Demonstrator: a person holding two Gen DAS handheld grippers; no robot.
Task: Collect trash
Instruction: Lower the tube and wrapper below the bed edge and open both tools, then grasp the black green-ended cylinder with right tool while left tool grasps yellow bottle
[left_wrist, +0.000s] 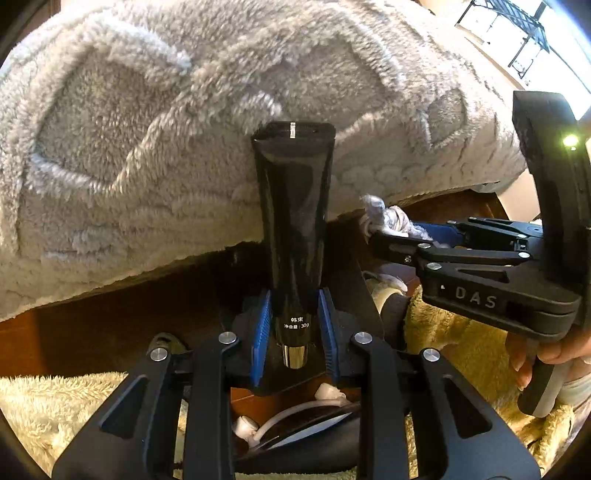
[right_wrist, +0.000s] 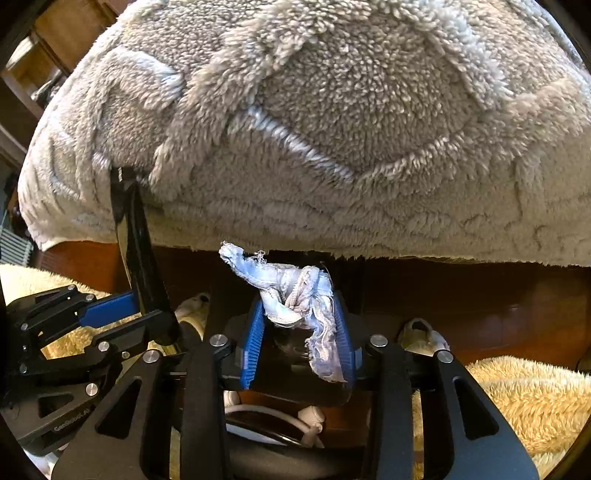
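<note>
My left gripper (left_wrist: 294, 332) is shut on a black squeeze tube (left_wrist: 293, 221), cap end between the blue pads, tube pointing up toward the grey fleece blanket (left_wrist: 147, 129). My right gripper (right_wrist: 299, 332) is shut on a crumpled white frayed rag (right_wrist: 291, 291). In the left wrist view the right gripper (left_wrist: 384, 236) sits to the right with the rag (left_wrist: 384, 218) at its tip. In the right wrist view the left gripper (right_wrist: 140, 317) sits at the left with the tube (right_wrist: 133, 236) standing up from it.
The grey blanket (right_wrist: 332, 129) covers a bed with a dark wooden frame (right_wrist: 480, 302) below it. A cream shaggy rug (right_wrist: 524, 406) lies on the floor. White cable and small white items (left_wrist: 280, 417) lie under the grippers. A window (left_wrist: 517, 33) is at upper right.
</note>
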